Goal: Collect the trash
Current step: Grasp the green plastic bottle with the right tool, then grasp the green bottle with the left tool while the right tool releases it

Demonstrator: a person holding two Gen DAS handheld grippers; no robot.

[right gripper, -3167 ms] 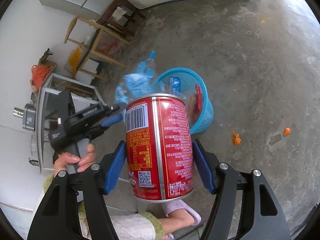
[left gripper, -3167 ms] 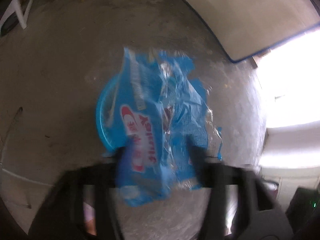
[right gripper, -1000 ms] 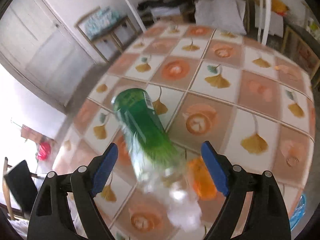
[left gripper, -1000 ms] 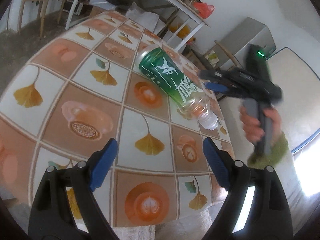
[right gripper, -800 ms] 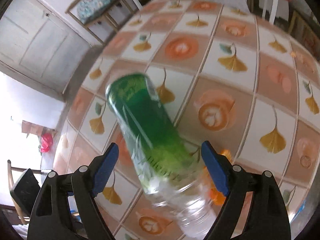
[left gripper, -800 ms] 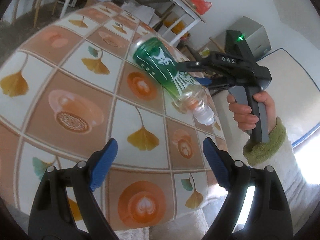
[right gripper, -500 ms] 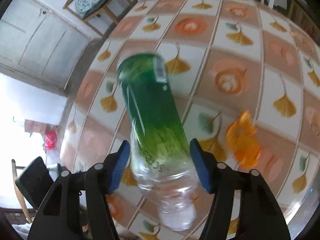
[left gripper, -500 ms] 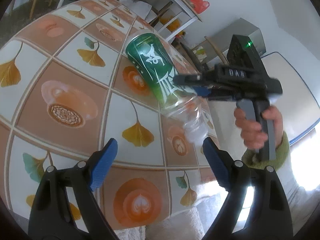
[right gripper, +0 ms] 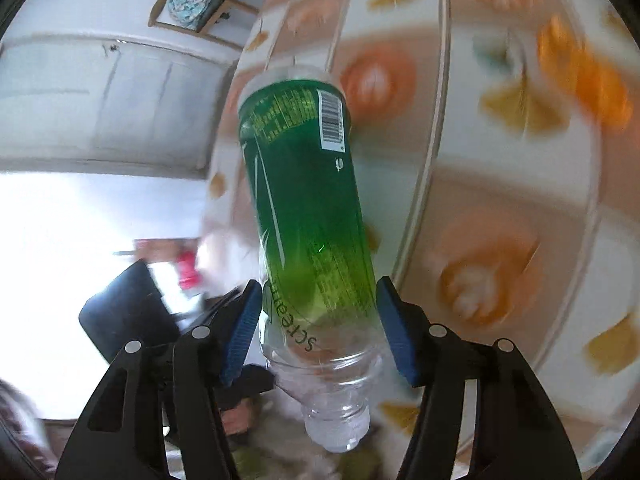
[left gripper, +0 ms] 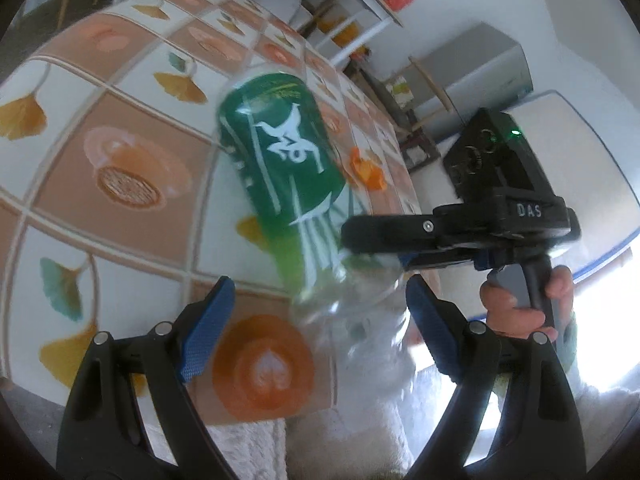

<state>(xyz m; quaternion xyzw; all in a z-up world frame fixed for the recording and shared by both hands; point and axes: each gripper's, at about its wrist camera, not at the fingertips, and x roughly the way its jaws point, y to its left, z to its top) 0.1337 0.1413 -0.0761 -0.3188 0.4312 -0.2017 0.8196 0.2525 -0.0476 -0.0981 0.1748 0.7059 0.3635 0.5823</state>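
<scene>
Your left tongs (left gripper: pixel 316 324) stood spread wide and gripped nothing; their blue pads hung over the near edge of the surface with the leaf-and-cup tile pattern (left gripper: pixel 132 176). Between and beyond those pads, in the left wrist view, lay the clear plastic bottle with the green printed sleeve (left gripper: pixel 288 168), neck end toward you and tilted off the surface. To its right, a small crumpled orange scrap (left gripper: pixel 366 170) rested on the surface just beside the bottle.

Your right tongs (right gripper: pixel 318 316) were clenched on the bottle (right gripper: pixel 304 200), the pads pressing both sides of the lower sleeve close to the clear shoulder, with the capless neck pointing back toward the camera. Strong blur in the right wrist view suggested the bottle was in motion, probably being lifted away.

The step in hand appeared to be the pick-up of the bottle. The next move called for you to hold the grip firm, since the thin wall may buckle or slip, and carry the bottle to a trash container; none was in view. The orange scrap remained to be collected.
</scene>
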